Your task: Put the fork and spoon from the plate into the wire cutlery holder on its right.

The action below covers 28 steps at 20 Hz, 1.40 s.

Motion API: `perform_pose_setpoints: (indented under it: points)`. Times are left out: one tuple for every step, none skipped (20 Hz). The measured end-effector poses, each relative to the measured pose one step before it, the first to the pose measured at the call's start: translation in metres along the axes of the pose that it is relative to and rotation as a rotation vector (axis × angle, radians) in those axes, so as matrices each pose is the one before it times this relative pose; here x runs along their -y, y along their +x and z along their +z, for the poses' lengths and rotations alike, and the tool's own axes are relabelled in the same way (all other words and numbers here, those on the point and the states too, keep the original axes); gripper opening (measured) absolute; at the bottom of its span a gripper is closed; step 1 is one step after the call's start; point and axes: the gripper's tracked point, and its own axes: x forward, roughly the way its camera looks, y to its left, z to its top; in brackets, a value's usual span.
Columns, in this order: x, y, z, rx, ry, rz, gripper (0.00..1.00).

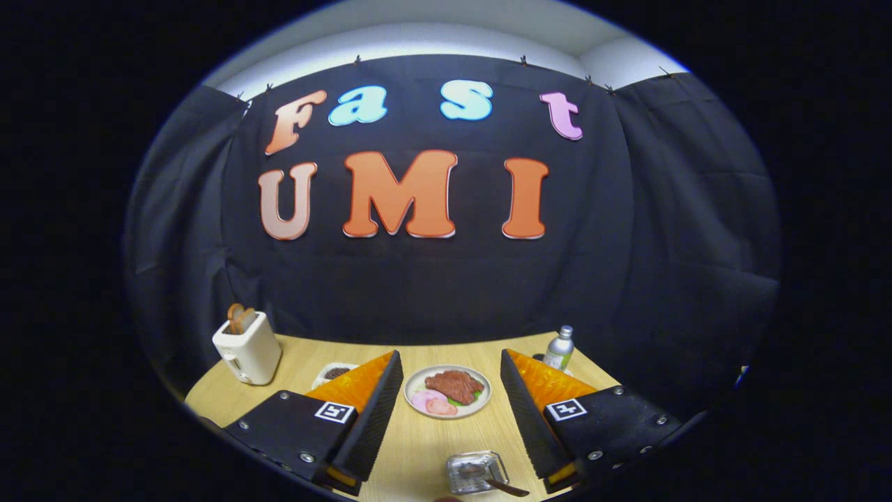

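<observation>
1. Nearest, between the bases of the two fingers, sits the wire cutlery holder point(476, 472), a small silvery mesh box on the wooden table point(425, 436); a dark handle, probably a spoon point(503, 485), leans out of it and points away to the right; I cannot tell whether a fork is in there too.
2. The gripper point(451, 366) is held above the table with its fingers spread wide apart, gripping nothing; the gap between them frames the holder and the plate, which suggests it is raised to survey the table rather than to grasp.
3. Just beyond the holder, between the fingertips, lies the plate point(447, 390), round and pale-rimmed; on it are a brown slab of meat, pink slices and a bit of green; no cutlery is visible on the plate, so the task looks largely or wholly done, judged from this view alone.
4. Partly hidden behind the left finger is a small white bowl point(333, 373) with something dark inside.
5. Further left stands a white toaster point(247, 347) with browned toast poking from its top.
6. Beyond the right finger stands a small silver bottle point(559, 347) with a pale cap, near the table's far edge.
</observation>
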Motion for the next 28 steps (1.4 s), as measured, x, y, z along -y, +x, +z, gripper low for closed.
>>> perform_pose_setpoints:
  points:
    - [-0.00599, 0.00115, 0.00736, 0.03557, 0.00389, 0.01288, 0.86]
    - [-0.00655, 0.00095, 0.00682, 0.02524, -0.00230, 0.00694, 0.88]
    - [-0.00391, 0.00235, 0.00298, 0.01795, -0.00726, 0.00223, 0.89]
    - [-0.00485, 0.00165, 0.00270, 0.01104, -0.00680, -0.00211, 0.89]
    - [-0.00716, 0.00225, 0.00183, 0.00724, -0.00080, 0.00630, 0.90]
    - [-0.00828, 0.00225, 0.00098, 0.00370, 0.00593, 0.00631, 0.90]
    - [-0.00913, 0.00211, 0.00075, 0.00449, 0.00673, 0.01319, 0.90]
    - [-0.01240, 0.00257, -0.00371, -0.00491, 0.00272, 0.00977, 0.90]
    - [-0.01384, 0.00235, -0.00546, -0.01169, 0.00561, 0.01867, 0.90]
    - [-0.01621, 0.00118, -0.00578, -0.01687, 0.00425, 0.02299, 0.90]
    - [-0.01466, 0.00114, -0.00461, -0.01546, -0.00110, 0.02828, 0.90]
    - [-0.01557, 0.00097, -0.00453, -0.01097, -0.00878, 0.02679, 0.91]
    - [-0.01292, 0.00221, -0.00415, -0.01455, -0.01230, 0.02502, 0.91]
    - [-0.01431, 0.00123, -0.00568, -0.01772, -0.01184, 0.02867, 0.92]
    - [-0.01574, 0.00142, -0.00720, -0.02301, -0.00800, 0.02624, 0.92]
    - [-0.01546, 0.00219, -0.00876, -0.03162, -0.00420, 0.02948, 0.92]
    - [-0.01257, 0.00359, -0.00933, -0.03235, -0.00138, 0.02343, 0.92]
    - [-0.01403, 0.00334, -0.01157, -0.04306, 0.00166, 0.02847, 0.92]
    - [-0.01493, 0.00475, -0.01264, -0.04410, 0.00197, 0.03005, 0.92]
    - [-0.01166, 0.00412, -0.01457, -0.05686, 0.00021, 0.02461, 0.93]
    - [-0.01167, 0.00396, -0.01690, -0.05709, 0.00564, 0.03207, 0.92]
    - [-0.00895, 0.00499, -0.01558, -0.05243, 0.00748, 0.01367, 0.93]
    - [-0.00738, 0.00510, -0.01471, -0.05034, 0.01226, 0.01433, 0.93]
    - [-0.00534, 0.00532, -0.01812, -0.06094, 0.01294, 0.00498, 0.93]
    - [-0.00537, 0.00330, -0.01656, -0.05935, 0.01634, 0.00840, 0.93]
    - [-0.00524, 0.00338, -0.01614, -0.06545, 0.01365, 0.00006, 0.93]
    - [-0.00248, 0.00647, -0.01281, -0.05992, 0.01095, 0.00055, 0.93]
    - [-0.00058, 0.00635, -0.01573, -0.06671, 0.00389, -0.01098, 0.93]
